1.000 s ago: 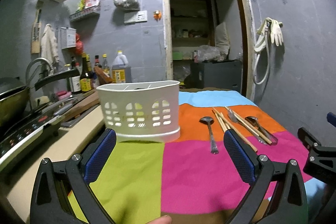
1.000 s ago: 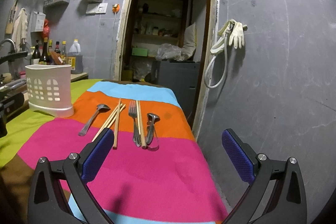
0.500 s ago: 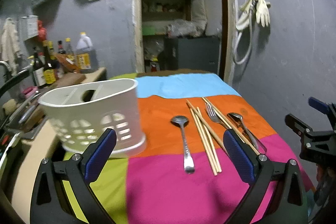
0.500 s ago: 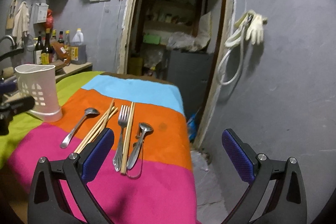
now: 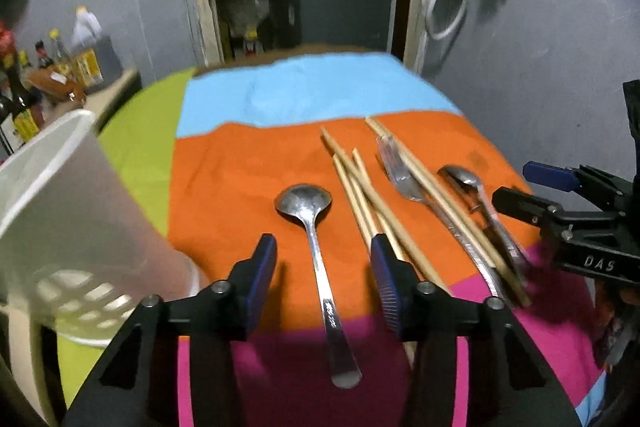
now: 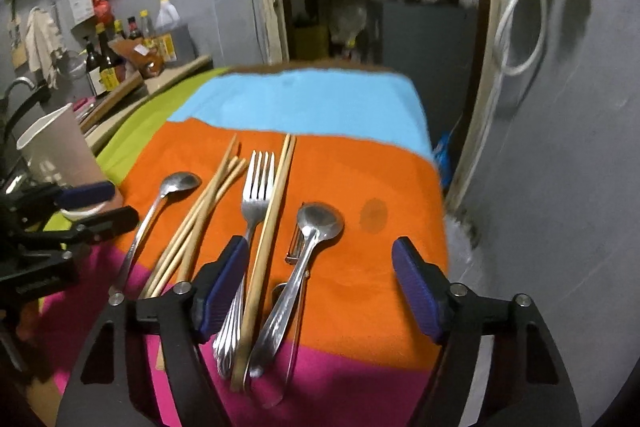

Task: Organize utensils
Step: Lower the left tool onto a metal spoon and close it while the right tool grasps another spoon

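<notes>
Utensils [image 5: 316, 247]: steel spoons, fork, wood chopsticks [image 5: 372, 203], laid parallel.

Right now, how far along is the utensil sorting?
Nothing looks sorted yet: both spoons, the fork and the chopsticks lie on the cloth, outside the white holder. In hand: the left gripper, jaws just closing, straddles the left spoon; the right gripper, also closing, brackets the right spoon. Neither grips. Every piece remains.

Steel spoon [image 5: 310, 227], loose chopsticks [image 5: 368, 195], fork [image 6: 256, 203], single chopstick [image 6: 272, 227] and second spoon [image 6: 312, 247], possibly over a peeler, lie parallel on the striped cloth; white holder [image 5: 60, 219] upright, left.
</notes>
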Demonstrator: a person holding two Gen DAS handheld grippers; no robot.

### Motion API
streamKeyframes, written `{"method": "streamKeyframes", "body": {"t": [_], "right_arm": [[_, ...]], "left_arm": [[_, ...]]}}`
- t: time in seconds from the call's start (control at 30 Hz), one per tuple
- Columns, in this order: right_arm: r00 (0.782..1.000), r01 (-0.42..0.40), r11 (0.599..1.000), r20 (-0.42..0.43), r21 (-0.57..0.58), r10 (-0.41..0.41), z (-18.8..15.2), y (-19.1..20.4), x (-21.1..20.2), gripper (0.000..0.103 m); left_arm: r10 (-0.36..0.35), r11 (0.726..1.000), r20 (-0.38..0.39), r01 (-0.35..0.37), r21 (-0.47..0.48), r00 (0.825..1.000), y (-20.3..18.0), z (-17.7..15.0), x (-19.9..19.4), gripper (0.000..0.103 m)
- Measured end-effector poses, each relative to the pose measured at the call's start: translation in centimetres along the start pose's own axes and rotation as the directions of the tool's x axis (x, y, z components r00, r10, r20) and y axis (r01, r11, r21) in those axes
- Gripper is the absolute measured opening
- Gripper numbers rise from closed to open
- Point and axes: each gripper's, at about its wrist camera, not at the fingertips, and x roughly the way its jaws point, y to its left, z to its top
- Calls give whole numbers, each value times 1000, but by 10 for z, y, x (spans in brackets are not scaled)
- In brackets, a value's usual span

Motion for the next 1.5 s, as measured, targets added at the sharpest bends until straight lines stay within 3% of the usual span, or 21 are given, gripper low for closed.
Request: {"method": "streamKeyframes", "body": {"t": [0.27, 0.47, 0.6, 0.97, 1.07, 1.5], "right_arm": [[991, -60, 991, -113, 118, 73, 4, -18, 31, 45], [987, -64, 987, -136, 146, 84, 9, -20, 42, 29], [987, -66, 984, -137, 163, 89, 11, -21, 46, 28], [984, -54, 989, -159, 141, 76, 11, -17, 46, 27], [987, -56, 988, -139, 145, 76, 10, -16, 46, 16], [995, -96, 989, -24, 117, 99, 6, -7, 30, 10]], "left_arm": [[-40, 998, -132, 32, -58, 990, 21, 14, 41, 20], [-60, 996, -161, 49, -72, 985, 27, 22, 52, 13], [-79, 994, -169, 64, -90, 982, 27, 23, 52, 6], [-48, 995, -116, 37, -96, 992, 19, 14, 41, 4], [-22, 996, -78, 15, -88, 997, 16, 12, 32, 4], [44, 997, 77, -38, -74, 996, 6, 6, 5, 4]]}}
